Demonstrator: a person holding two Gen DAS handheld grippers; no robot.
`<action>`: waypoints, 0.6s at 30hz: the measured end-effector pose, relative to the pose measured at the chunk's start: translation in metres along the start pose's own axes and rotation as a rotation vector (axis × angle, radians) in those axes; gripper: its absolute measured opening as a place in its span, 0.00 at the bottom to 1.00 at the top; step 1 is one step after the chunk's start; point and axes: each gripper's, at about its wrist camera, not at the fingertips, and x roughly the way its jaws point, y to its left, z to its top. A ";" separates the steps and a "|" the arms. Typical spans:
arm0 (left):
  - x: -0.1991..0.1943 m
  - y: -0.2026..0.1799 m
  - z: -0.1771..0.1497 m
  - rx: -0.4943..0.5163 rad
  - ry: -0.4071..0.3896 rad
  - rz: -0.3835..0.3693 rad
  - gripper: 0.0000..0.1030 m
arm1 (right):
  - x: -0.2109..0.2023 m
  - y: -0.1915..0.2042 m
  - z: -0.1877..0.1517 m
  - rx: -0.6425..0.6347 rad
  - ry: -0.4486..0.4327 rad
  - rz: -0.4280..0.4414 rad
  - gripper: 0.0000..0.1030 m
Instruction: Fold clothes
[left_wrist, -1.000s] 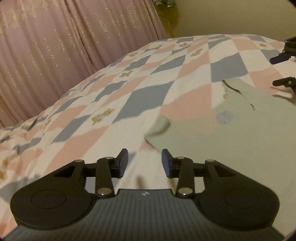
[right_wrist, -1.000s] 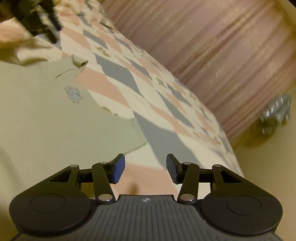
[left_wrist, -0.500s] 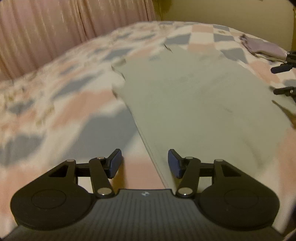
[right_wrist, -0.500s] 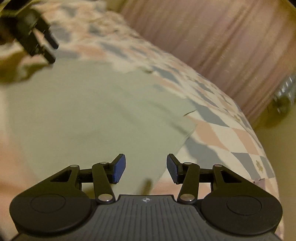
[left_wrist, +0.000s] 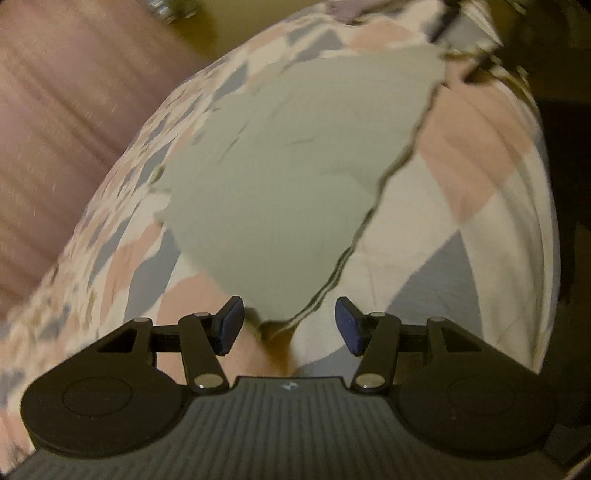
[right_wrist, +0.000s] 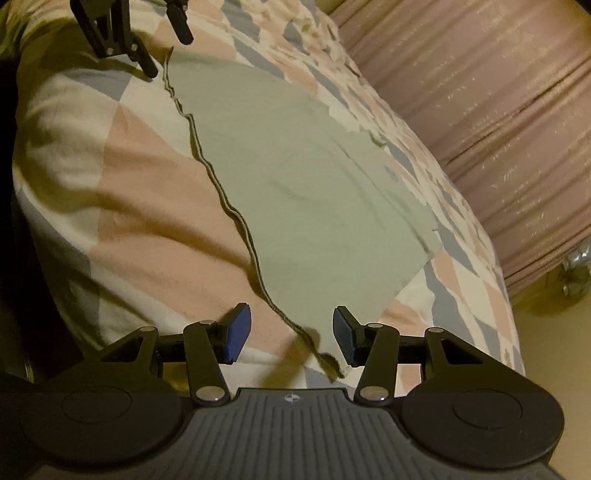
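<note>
A pale green garment (left_wrist: 288, 177) lies spread flat on the diamond-patterned quilt (left_wrist: 480, 206). My left gripper (left_wrist: 289, 330) is open, and one bottom corner of the garment lies between its blue pads (left_wrist: 231, 325) without touching them. My right gripper (right_wrist: 291, 334) is also open, over the other corner, where the garment (right_wrist: 306, 177) shows its layered hem edge. In the right wrist view the left gripper (right_wrist: 162, 44) hangs at the far end of that hem. In the left wrist view the right gripper (left_wrist: 461, 48) is only a blur at top right.
A pink curtain (right_wrist: 498, 110) hangs along the bed's far side. The quilt (right_wrist: 122, 177) drops into darkness at the near bed edge. A purple cloth (left_wrist: 343, 7) lies at the far end. Something shiny (right_wrist: 576, 273) sits on the floor beyond the bed's corner.
Both grippers have swept from the garment's sleeve end down to its hem corners, rolling as they went. The left jaws have widened a little. Nothing was picked up.
</note>
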 end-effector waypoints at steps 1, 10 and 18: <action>0.004 -0.003 0.000 0.033 0.004 0.011 0.49 | 0.003 0.000 0.001 -0.001 0.002 -0.001 0.47; 0.026 -0.027 0.000 0.304 -0.011 0.119 0.36 | 0.028 0.009 0.003 -0.120 0.008 -0.060 0.46; 0.027 -0.017 0.000 0.289 -0.009 0.115 0.02 | 0.046 0.008 -0.004 -0.197 0.029 -0.101 0.00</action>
